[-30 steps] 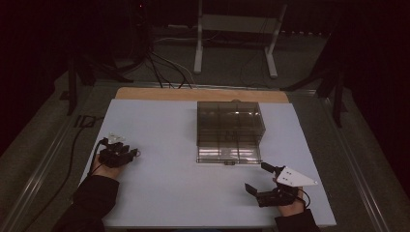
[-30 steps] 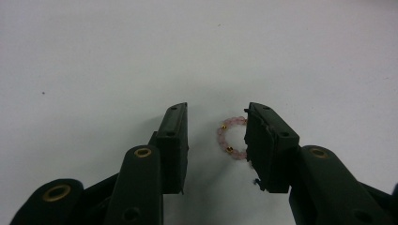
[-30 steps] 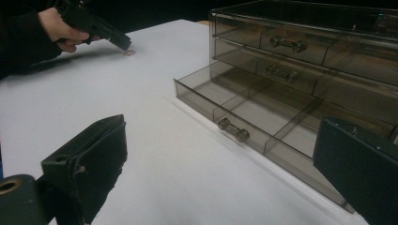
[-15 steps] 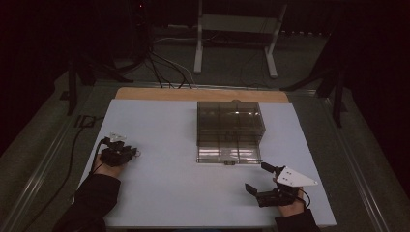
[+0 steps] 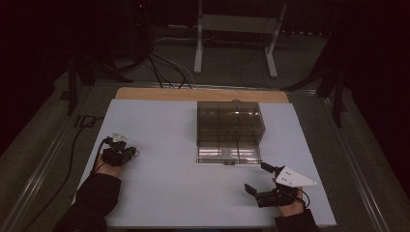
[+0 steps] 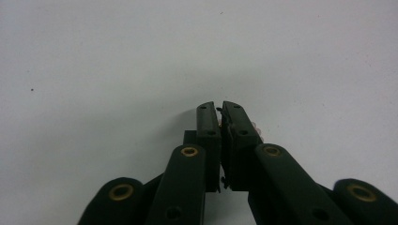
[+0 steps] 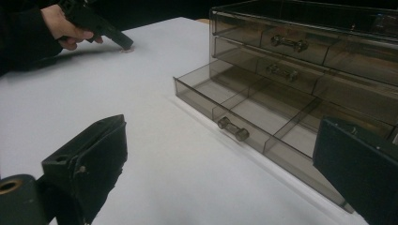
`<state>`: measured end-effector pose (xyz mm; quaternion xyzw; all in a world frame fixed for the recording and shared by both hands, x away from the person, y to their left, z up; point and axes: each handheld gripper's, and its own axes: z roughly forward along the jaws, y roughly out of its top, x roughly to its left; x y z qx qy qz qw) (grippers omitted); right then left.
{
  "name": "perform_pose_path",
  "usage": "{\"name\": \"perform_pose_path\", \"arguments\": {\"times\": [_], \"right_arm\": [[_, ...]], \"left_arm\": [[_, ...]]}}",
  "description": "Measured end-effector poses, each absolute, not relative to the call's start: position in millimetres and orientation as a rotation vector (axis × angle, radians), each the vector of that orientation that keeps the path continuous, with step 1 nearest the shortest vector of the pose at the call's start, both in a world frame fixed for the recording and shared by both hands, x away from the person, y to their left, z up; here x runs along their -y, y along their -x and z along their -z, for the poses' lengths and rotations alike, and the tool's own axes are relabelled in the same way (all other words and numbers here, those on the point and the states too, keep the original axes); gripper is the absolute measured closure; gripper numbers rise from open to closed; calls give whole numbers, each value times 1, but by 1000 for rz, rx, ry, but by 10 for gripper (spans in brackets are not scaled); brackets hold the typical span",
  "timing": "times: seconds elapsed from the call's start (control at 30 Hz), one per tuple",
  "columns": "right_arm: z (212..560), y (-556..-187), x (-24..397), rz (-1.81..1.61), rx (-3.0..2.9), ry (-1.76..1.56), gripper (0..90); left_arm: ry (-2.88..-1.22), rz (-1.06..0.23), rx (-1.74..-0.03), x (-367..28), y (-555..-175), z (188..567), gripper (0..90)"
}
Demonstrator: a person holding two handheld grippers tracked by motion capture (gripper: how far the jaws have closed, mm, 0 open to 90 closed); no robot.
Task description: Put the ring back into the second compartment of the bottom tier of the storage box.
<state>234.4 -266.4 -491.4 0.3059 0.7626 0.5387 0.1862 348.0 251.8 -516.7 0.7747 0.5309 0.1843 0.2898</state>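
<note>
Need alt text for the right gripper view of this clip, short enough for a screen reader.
A smoky clear drawer organizer sits on a white table, its bottom drawer pulled out and looking empty. The right gripper faces it, jaws wide open. Far left, a hand presses the left gripper to the table.

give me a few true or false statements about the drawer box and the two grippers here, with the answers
1. The bottom drawer of the smoky transparent plastic drawer box is pulled out. True.
2. The right gripper is clamped on the drawer's handle. False: it is open and sits apart from the handle, on the near side of the box.
3. The left gripper has its jaws closed together, tips near the white table surface. True; something small and pale peeks out beside them, too small to identify.
4. The open drawer has no partitions. False: dividers split it into compartments.
5. The left gripper is beside the drawer box. False: it is far off near the table's left edge.
</note>
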Motion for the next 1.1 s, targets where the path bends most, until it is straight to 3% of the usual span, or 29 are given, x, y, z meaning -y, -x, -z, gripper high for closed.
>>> {"name": "perform_pose_path", "arguments": {"times": [1.1], "right_arm": [[491,-234,268,-1521,-2140,-868,32]], "left_arm": [[-1995,-504,-1324,-247,-339,497,899]]}}
